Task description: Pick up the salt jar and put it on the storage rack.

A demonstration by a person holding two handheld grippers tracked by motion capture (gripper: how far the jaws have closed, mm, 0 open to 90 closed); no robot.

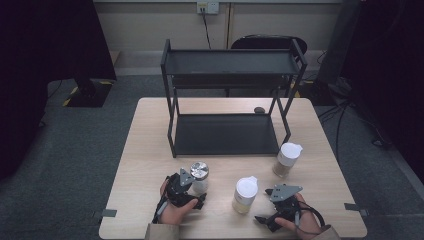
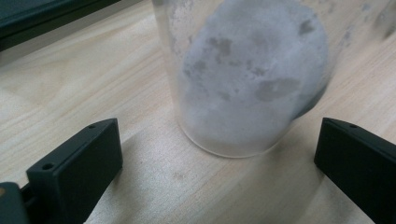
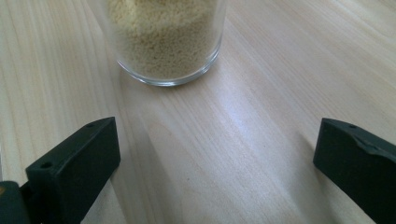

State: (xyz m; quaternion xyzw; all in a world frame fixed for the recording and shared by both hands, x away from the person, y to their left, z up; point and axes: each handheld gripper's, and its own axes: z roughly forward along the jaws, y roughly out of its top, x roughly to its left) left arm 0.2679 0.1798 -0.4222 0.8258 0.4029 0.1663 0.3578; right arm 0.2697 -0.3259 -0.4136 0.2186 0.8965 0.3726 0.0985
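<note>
Although nothing is gripped yet, both claws stand wide apart and each faces a jar on the bench (image 1: 150, 150). The left claw (image 1: 200, 192) sits just beside the jar of white powder (image 1: 199, 177), a clear glass cylinder with a shiny metal lid that stands upright near the front left; in the left gripper view that jar (image 2: 243, 79) lies between the spread jaws but a little ahead of them, untouched. The right claw (image 1: 260, 218) rests low at the front right, angled toward the jar of yellow grains (image 1: 245, 195) with its white lid, which stands upright in front of it, clear of the jaws. A third white-lidded jar (image 1: 287, 160) stands farther right, near the dark two-tier rack (image 1: 227, 100) at the back. These jars look stiff, smooth and likely slippery, moderately heavy for their size and breakable if dropped, so I would take each around the middle of the glass wall, square across, below the lid. Both hands lie close to the bench with forearms coming from the near edge, the grippers held roughly level.
</note>
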